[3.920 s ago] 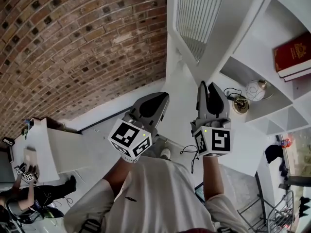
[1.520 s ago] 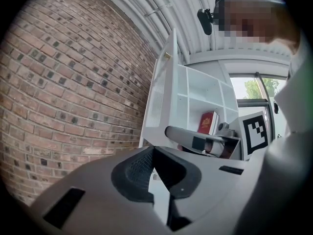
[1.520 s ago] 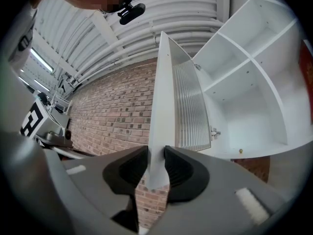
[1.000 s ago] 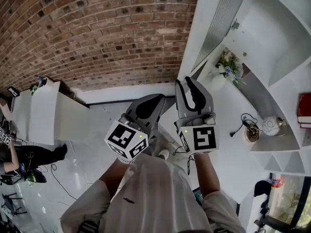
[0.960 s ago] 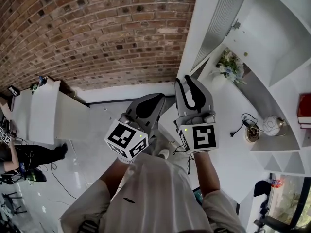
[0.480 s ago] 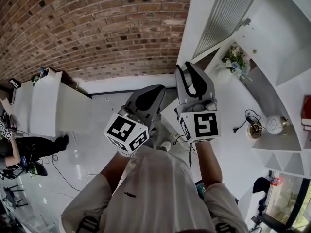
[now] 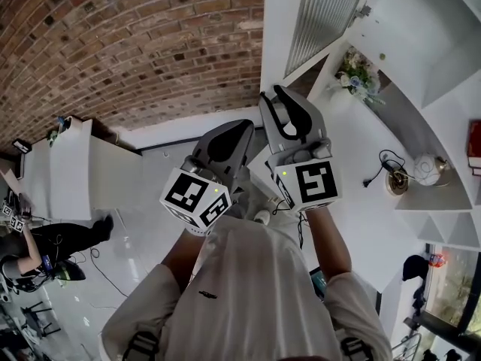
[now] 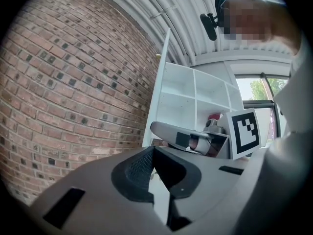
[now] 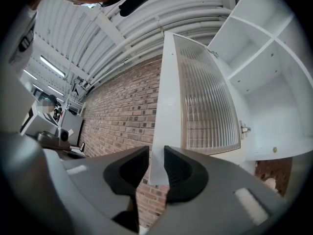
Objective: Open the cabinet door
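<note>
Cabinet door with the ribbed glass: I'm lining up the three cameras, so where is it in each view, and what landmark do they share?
Head view: cabinet door at top centre, above the right gripper.
Left gripper view: nearly edge-on, a narrow white strip left of the shelves.
Right gripper view: fills the centre, lower corner between the tongs.
Shared landmark: the brick wall, left of the door everywhere.

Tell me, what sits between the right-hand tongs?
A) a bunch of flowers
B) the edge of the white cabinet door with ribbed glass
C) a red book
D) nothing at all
B: the right gripper view shows the right tongs closed on the lower corner of the cabinet door, whose white frame runs down between the two pads.
</note>
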Action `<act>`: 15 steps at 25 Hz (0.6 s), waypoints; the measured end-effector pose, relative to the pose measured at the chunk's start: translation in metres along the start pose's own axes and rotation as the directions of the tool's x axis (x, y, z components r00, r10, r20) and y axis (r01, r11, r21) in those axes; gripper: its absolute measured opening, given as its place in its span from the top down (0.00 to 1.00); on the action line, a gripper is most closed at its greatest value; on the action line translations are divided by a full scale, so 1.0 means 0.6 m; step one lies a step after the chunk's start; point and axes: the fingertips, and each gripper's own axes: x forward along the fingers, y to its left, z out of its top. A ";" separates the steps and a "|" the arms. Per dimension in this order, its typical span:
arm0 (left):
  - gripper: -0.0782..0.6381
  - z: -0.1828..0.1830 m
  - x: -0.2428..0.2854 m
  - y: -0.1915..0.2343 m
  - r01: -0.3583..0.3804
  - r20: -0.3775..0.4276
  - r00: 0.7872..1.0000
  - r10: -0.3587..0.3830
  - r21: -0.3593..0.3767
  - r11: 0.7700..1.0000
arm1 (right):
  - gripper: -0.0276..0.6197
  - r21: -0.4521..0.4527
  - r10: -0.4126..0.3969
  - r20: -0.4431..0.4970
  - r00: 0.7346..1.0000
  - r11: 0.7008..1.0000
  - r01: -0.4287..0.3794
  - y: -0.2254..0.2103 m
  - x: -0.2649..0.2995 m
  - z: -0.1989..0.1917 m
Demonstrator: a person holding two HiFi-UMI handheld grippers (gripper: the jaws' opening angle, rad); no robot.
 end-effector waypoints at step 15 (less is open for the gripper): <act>0.88 -0.015 0.019 -0.030 0.059 -0.007 0.998 -0.059 -0.010 0.998 | 0.86 0.071 -0.086 -0.043 0.995 0.993 0.089 -0.037 -0.069 -0.035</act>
